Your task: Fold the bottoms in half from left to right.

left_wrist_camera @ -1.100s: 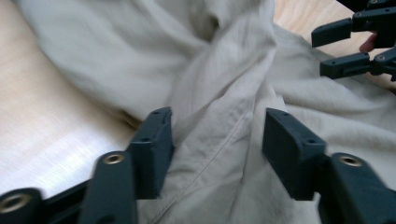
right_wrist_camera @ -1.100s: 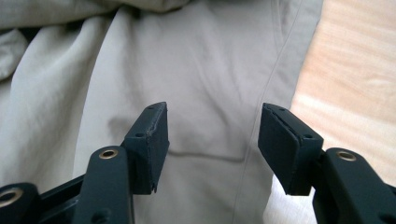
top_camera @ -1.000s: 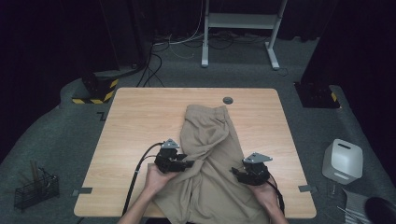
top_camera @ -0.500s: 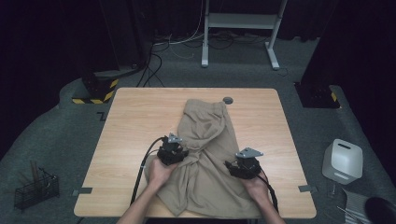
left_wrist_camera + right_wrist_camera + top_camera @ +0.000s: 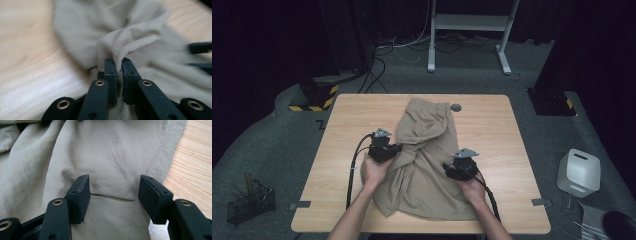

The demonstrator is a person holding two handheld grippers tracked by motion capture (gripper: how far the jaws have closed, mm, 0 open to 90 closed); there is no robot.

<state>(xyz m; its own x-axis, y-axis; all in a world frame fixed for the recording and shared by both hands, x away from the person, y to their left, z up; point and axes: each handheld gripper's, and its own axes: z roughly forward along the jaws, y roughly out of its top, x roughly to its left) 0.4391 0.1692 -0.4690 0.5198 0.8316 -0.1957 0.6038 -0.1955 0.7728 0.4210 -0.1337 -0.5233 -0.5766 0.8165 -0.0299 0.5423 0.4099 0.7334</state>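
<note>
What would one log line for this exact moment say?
left gripper: just closed, pinching a fold of the beige trousers | right gripper: open over the trousers, gripping nothing | trousers: bunched on wooden table

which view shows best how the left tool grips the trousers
The left gripper view: the left tool is shut on a bunched fold of the trousers. The high view shows the whole garment but the pinch is tiny. The right gripper view shows flat cloth between open jaws.

blurred trousers (image 5: 140, 37) (left gripper view), hem under forearms
</note>
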